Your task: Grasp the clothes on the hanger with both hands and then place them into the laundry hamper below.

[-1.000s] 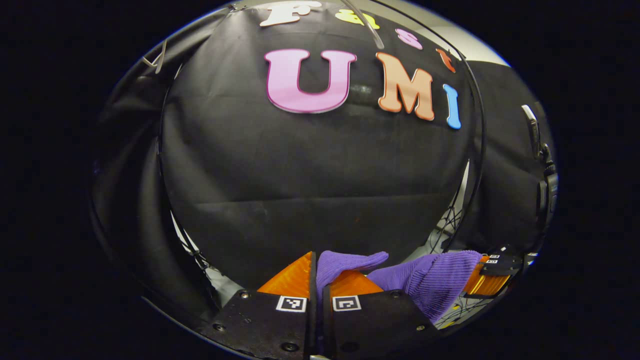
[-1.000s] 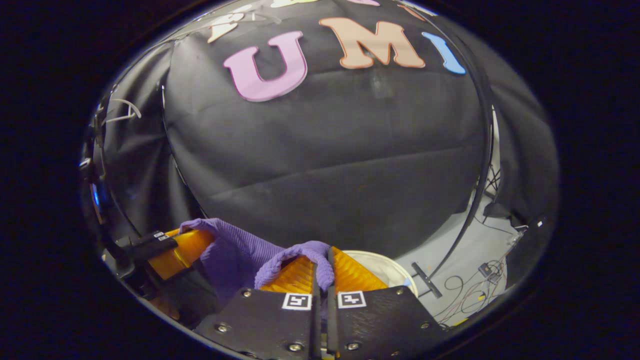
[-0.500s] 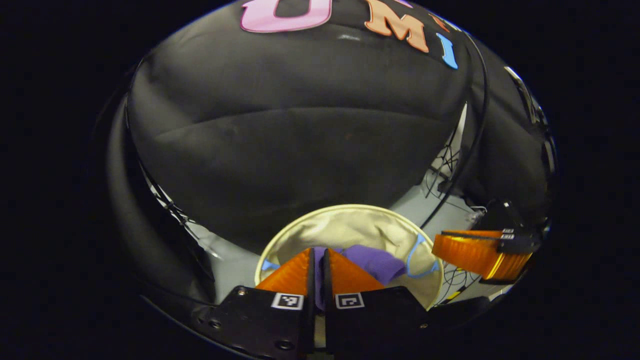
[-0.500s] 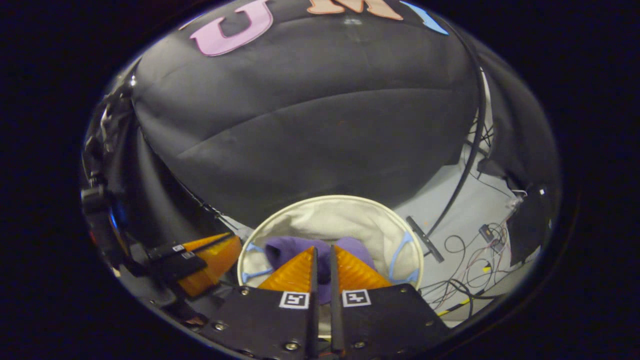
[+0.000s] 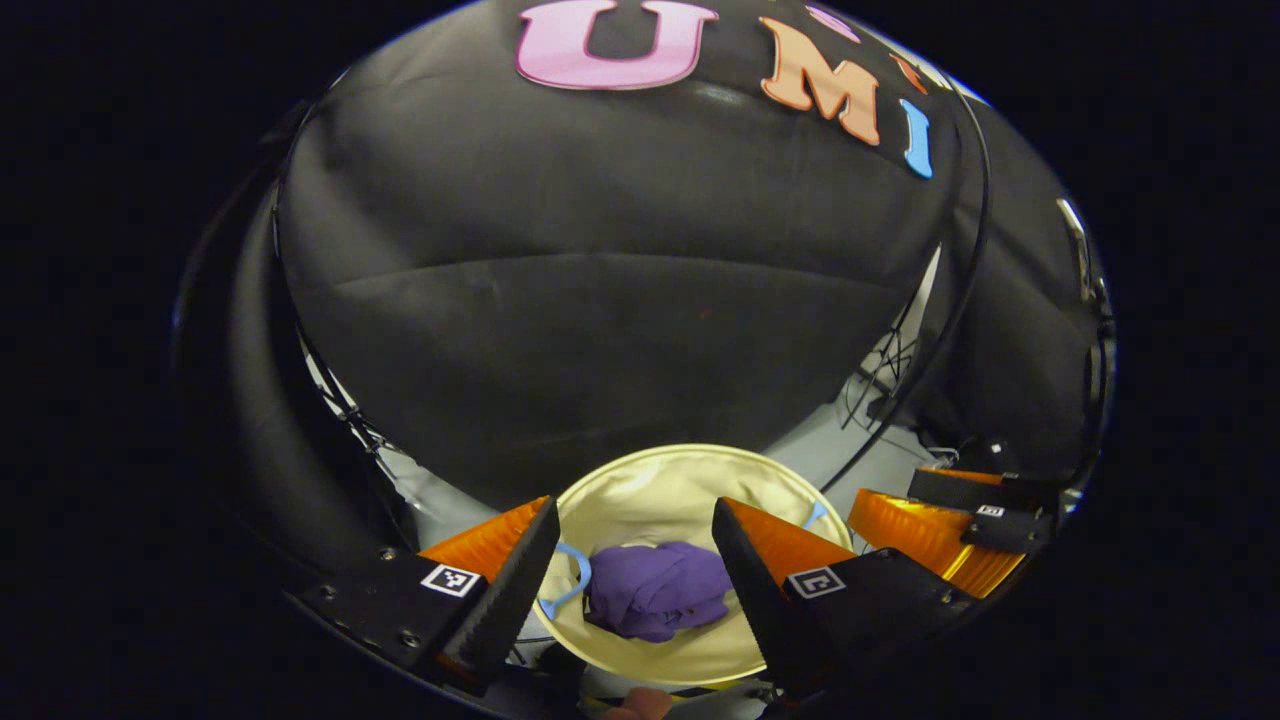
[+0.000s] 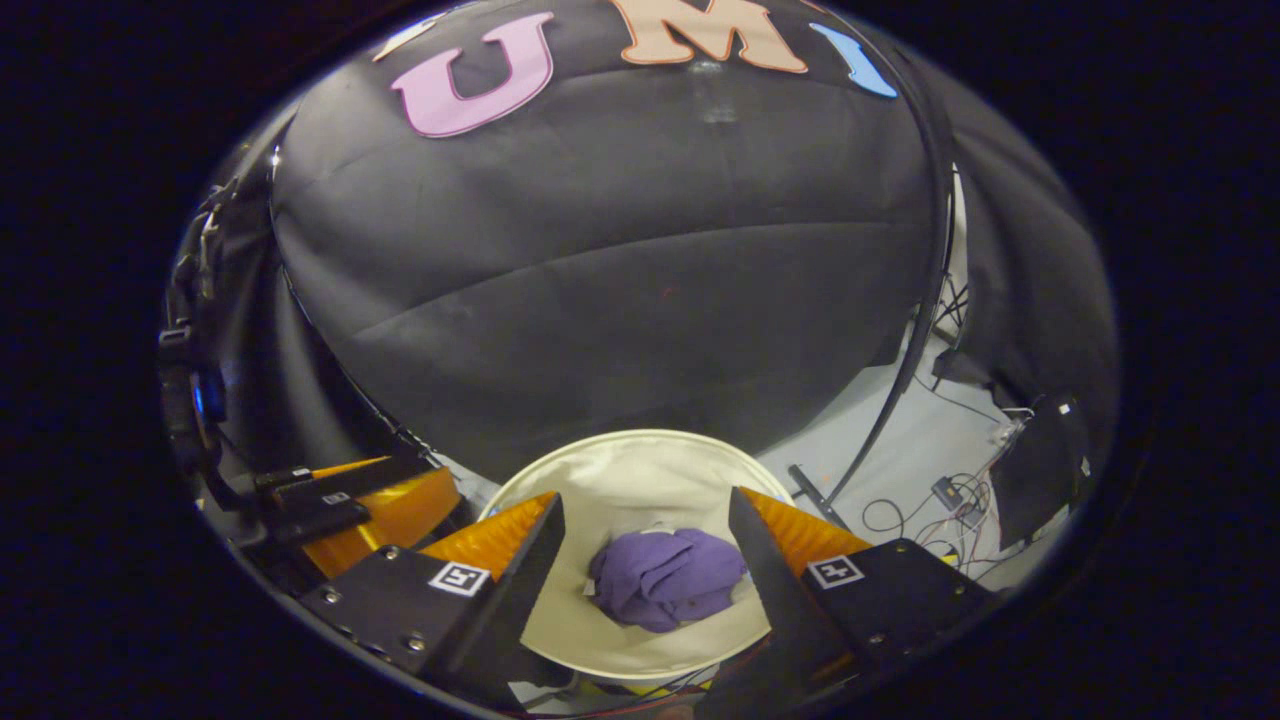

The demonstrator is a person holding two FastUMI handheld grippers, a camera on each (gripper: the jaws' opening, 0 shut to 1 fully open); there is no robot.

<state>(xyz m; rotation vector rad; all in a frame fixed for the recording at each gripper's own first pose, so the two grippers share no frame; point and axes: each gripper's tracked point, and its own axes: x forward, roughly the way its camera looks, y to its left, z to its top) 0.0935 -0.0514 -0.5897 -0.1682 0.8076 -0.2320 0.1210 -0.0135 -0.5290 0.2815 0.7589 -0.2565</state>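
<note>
At the bottom of the left gripper view, the left gripper (image 5: 632, 580) is seen with its two fingers spread wide apart and nothing held between them. Framed in the gap between the fingers, a crumpled purple garment (image 5: 658, 603) is shown lying on the floor of the round, cream-coloured laundry hamper (image 5: 660, 478), well below the fingertips and apart from them. A thin blue handle loop (image 5: 572, 590) is visible inside the hamper wall just to the left of the garment. To the right of the hamper, the right gripper (image 5: 940, 530) is seen from the side, hovering beside the rim; how far it is opened cannot be judged from that angle. Beyond the hamper, a pale floor (image 5: 850, 460) with loose cables is shown, and behind it the black cloth wall (image 5: 600, 300) of the booth.

At the bottom of the right gripper view, the right gripper (image 6: 645, 575) is likewise seen with its fingers parted widely and empty. The same purple garment (image 6: 665, 590) is bunched into a heap near the middle of the laundry hamper (image 6: 640, 465), lying wholly within its rim. To the left, the left gripper (image 6: 370, 510) is seen side-on beside the hamper. Farther off to the right, cables (image 6: 930, 500) are scattered over the pale floor, and the black cloth wall closes the background.
</note>
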